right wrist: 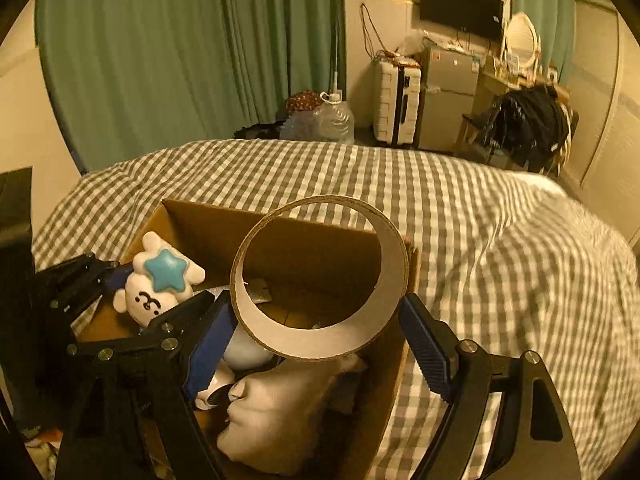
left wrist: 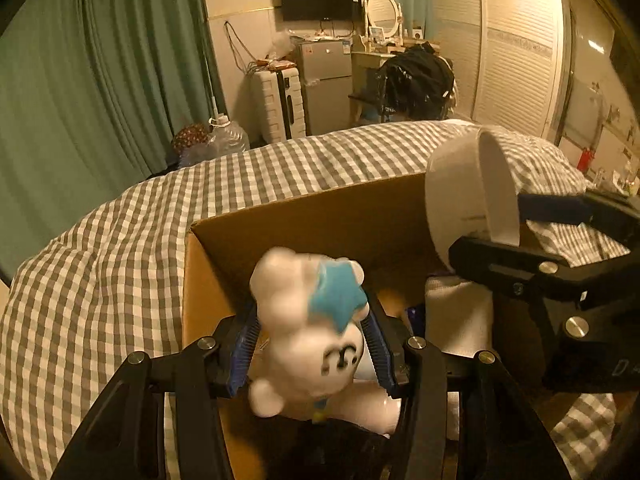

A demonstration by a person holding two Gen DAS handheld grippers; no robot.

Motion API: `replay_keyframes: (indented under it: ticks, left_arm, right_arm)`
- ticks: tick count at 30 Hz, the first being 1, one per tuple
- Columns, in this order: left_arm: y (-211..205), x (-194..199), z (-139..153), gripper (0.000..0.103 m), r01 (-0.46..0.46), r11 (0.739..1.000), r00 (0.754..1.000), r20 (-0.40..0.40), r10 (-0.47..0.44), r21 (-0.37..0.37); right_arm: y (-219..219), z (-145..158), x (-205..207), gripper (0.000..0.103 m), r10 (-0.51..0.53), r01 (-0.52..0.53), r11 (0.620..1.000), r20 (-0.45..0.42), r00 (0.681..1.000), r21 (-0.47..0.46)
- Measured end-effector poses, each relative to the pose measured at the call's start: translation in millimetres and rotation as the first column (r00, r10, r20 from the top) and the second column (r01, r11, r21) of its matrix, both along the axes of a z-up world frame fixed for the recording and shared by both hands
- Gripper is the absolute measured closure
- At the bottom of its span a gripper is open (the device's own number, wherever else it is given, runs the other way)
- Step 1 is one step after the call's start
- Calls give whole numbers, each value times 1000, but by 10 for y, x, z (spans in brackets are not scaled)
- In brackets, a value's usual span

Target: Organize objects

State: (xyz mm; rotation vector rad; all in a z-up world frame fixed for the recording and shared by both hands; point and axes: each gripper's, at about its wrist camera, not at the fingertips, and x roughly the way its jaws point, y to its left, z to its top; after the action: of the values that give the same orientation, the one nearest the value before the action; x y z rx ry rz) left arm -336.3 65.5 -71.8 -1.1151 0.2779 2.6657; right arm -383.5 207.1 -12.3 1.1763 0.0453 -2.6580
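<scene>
An open cardboard box (left wrist: 320, 216) (right wrist: 208, 224) sits on a checked bed. My left gripper (left wrist: 312, 344) is shut on a white bear toy with a blue star (left wrist: 308, 320) and holds it over the box's left side; the toy also shows in the right wrist view (right wrist: 160, 280). My right gripper (right wrist: 316, 332) is shut on a wide white tape roll (right wrist: 320, 344) and holds it above the box; the roll shows at the right of the left wrist view (left wrist: 472, 200). A white folded cloth (right wrist: 280, 408) and a small round white object (right wrist: 244, 352) lie inside the box.
The grey and white checked bedcover (right wrist: 480, 240) spreads around the box. Beyond the bed are green curtains (left wrist: 100, 60), a white suitcase (left wrist: 276, 100), a small fridge (left wrist: 324, 84), a water jug (left wrist: 228, 136) and a chair piled with dark clothes (left wrist: 416, 80).
</scene>
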Motion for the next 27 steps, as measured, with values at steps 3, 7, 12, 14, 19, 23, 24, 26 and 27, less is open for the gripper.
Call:
replay_keyframes:
  ticks: [3,7,12,14,19,23,24,26,27]
  left_arm:
    - [-12,-38,23,38,-8,999,1000,19,8,35]
    - [-61,9,135,19,-20,998,1000,-9,21,61]
    - [-31,101,350,19,-22,999,998,-56,24,33]
    - [-16,201,488,19,-29,999,996,-87,31,24]
    - [-83,502,931,11,-36,998,985,-166,43,45]
    - [-137,794,1365,11,-45,997,970,-237,58,60]
    - [-157,872,1472,10,-47,997,965,-256,62,66]
    - [-200,1045,1707,3,-52,996,950,-303,72,74]
    - [-218,1131,1789,2,-56,995,942,-326,78,77]
  right_arm:
    - [23,-27,3,20,6,-5,999,18,1000,-33]
    - [43,21,98,14,-4,4,999,-8,1000,-54]
    - [139,249,177,14,-58,53,995,-54,997,-79]
    - [171,365,216,13,-81,75,994,-73,994,-81]
    - [161,809,507,13,-118,109,992,-159,980,-61]
    - [101,1293,819,12,-131,122,991,-257,957,-51]
    - [109,1426,905,9,-134,125,991,-284,949,-52]
    - [112,1653,1095,8,-147,133,989,-333,932,-63]
    - [113,1762,1181,7,-152,136,988,-354,923,-69]
